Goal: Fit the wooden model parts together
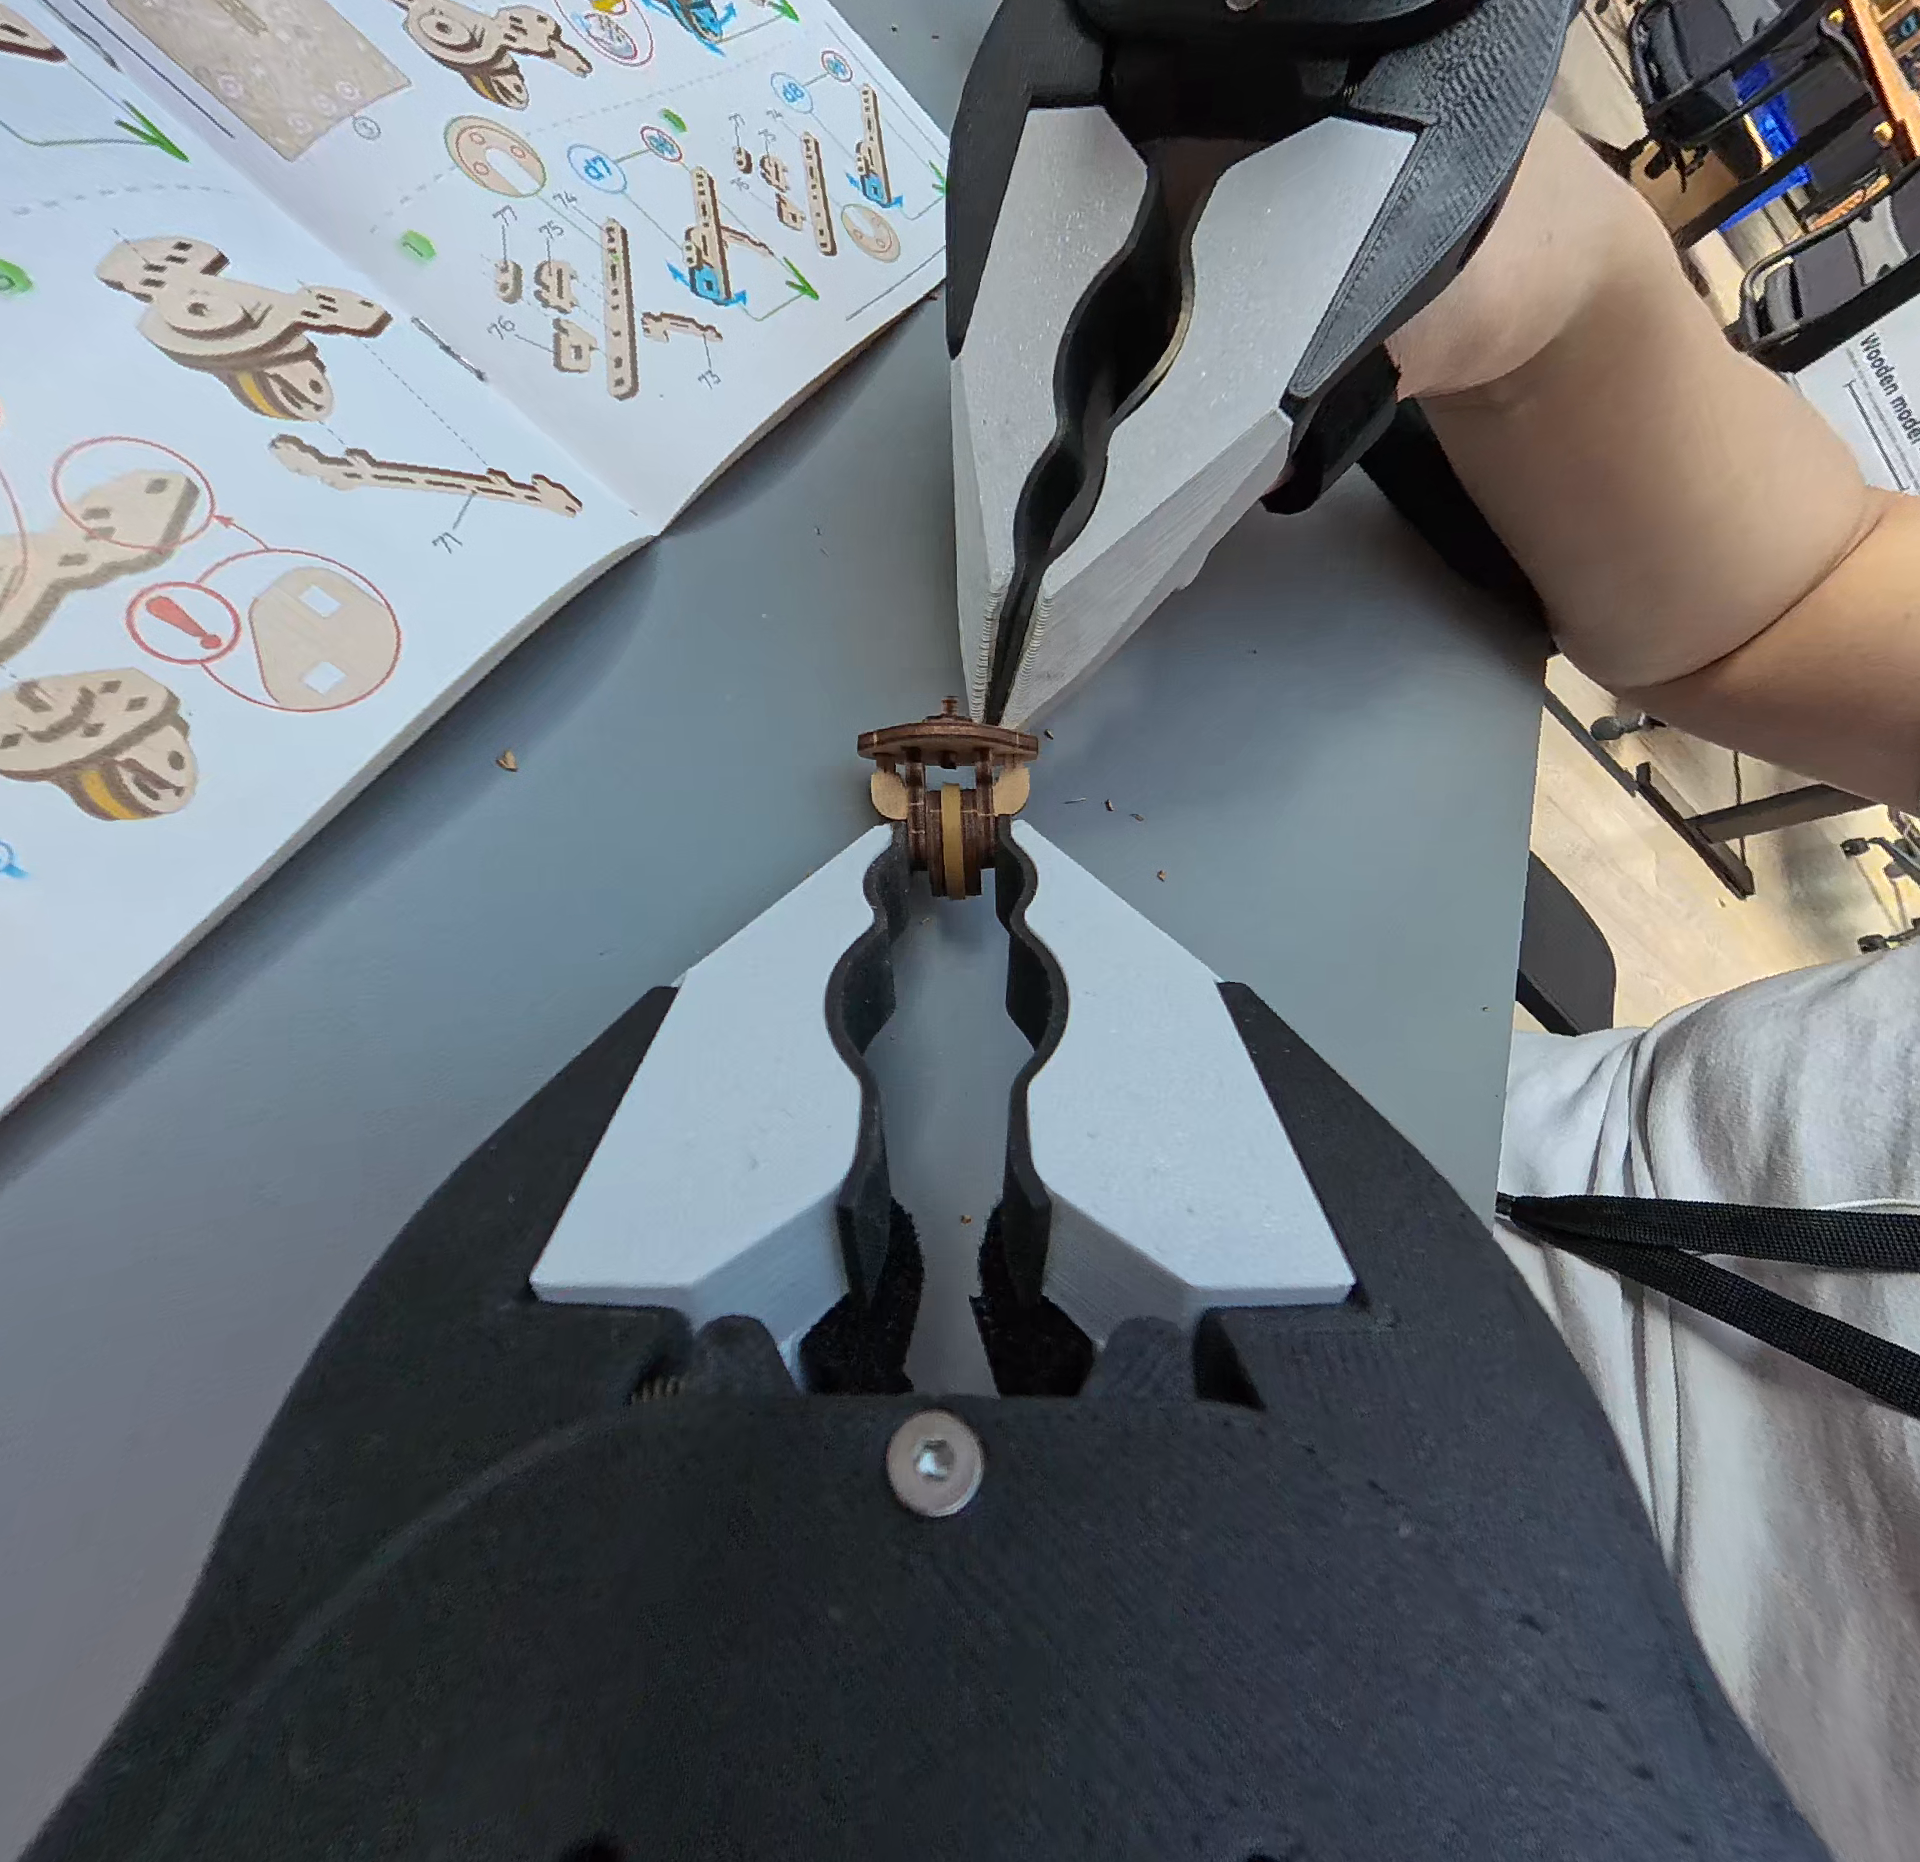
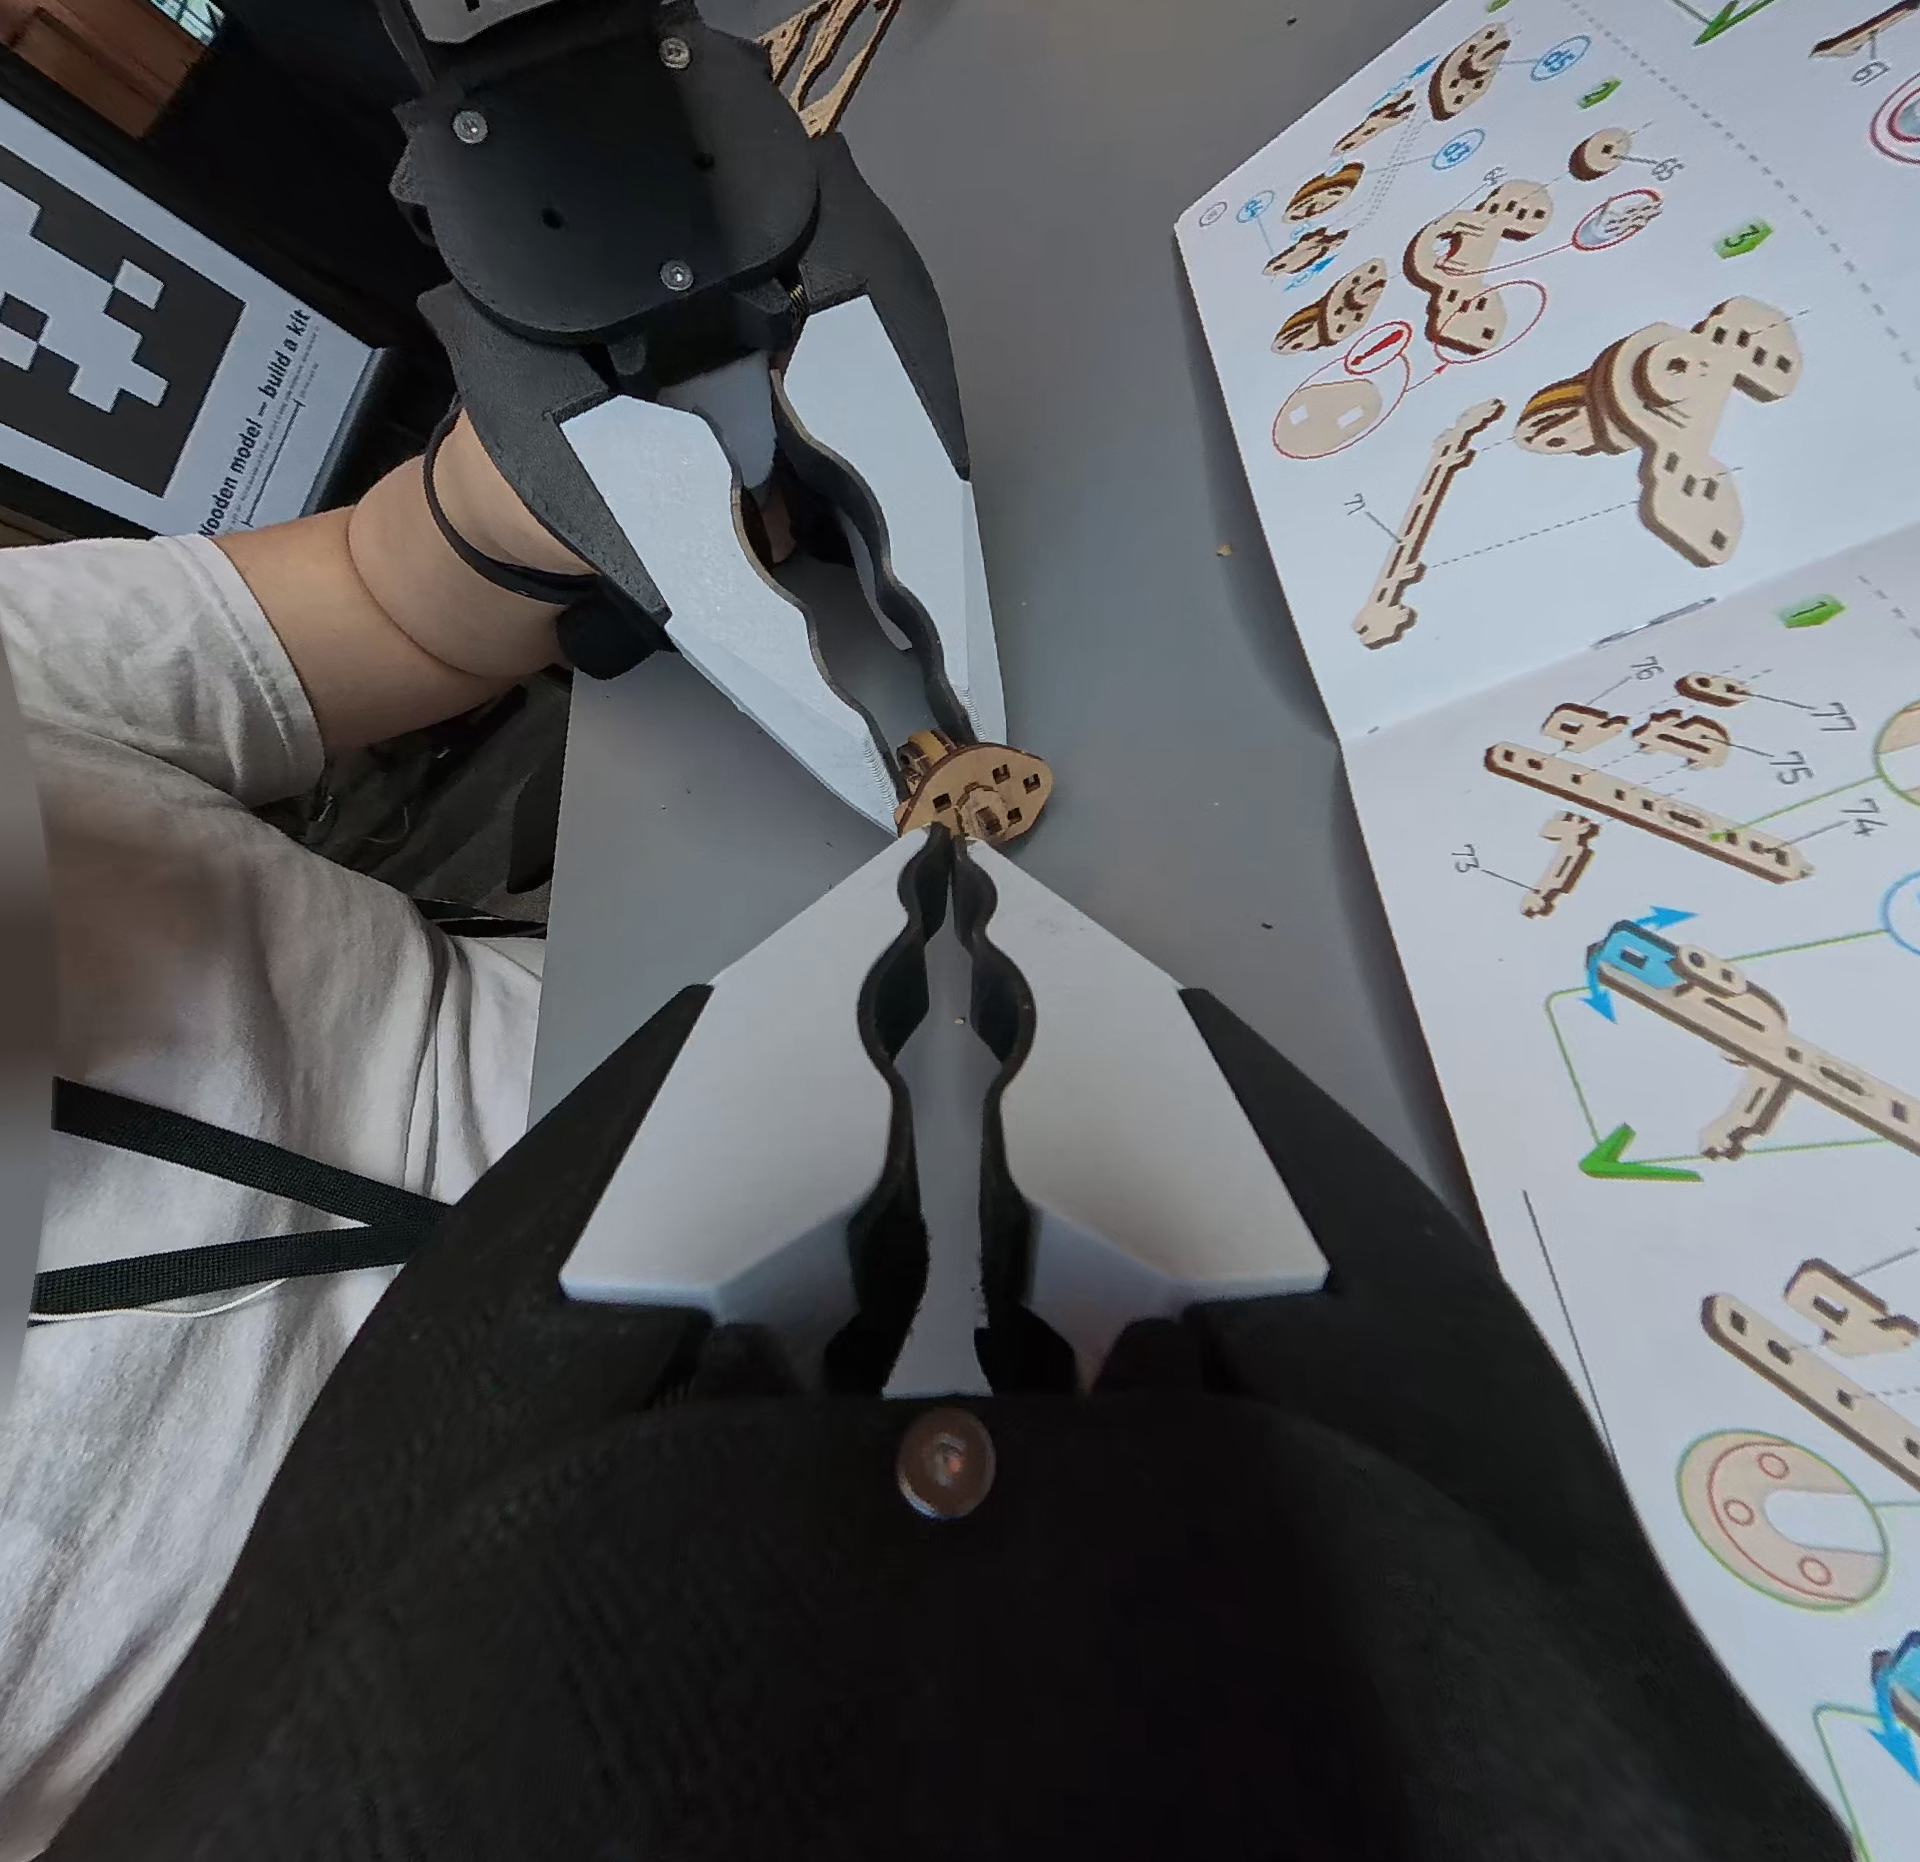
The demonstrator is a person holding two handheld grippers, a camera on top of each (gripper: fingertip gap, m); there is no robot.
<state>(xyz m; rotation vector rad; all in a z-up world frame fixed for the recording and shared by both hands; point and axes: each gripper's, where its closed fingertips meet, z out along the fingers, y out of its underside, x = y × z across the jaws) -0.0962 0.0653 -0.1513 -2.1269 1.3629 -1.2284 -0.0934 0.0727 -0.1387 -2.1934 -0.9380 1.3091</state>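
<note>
A small wooden assembly (image 1: 948,815), a stack of brown discs with a pale ring under a flat oval plate with square holes, hangs just above the grey table (image 1: 675,929). My left gripper (image 1: 951,856) is shut on the disc stack, with both pads pressed on its sides. It also shows in the right wrist view (image 2: 925,763), coming in from the upper left. My right gripper (image 2: 951,841) is shut, pads together. Its tips rest against the oval plate (image 2: 977,784) beside a small centre peg (image 2: 992,813). In the left wrist view the right gripper (image 1: 992,716) comes down from above.
An open instruction booklet (image 1: 312,358) lies on the table, and shows on the right in the right wrist view (image 2: 1610,669). The table edge (image 1: 1522,877) runs close by, with the person's forearm (image 1: 1662,462) beyond it. A cut-out wooden sheet (image 2: 842,36) lies farther off. Small wood crumbs dot the table. Left and right tips are no more than a few centimetres apart.
</note>
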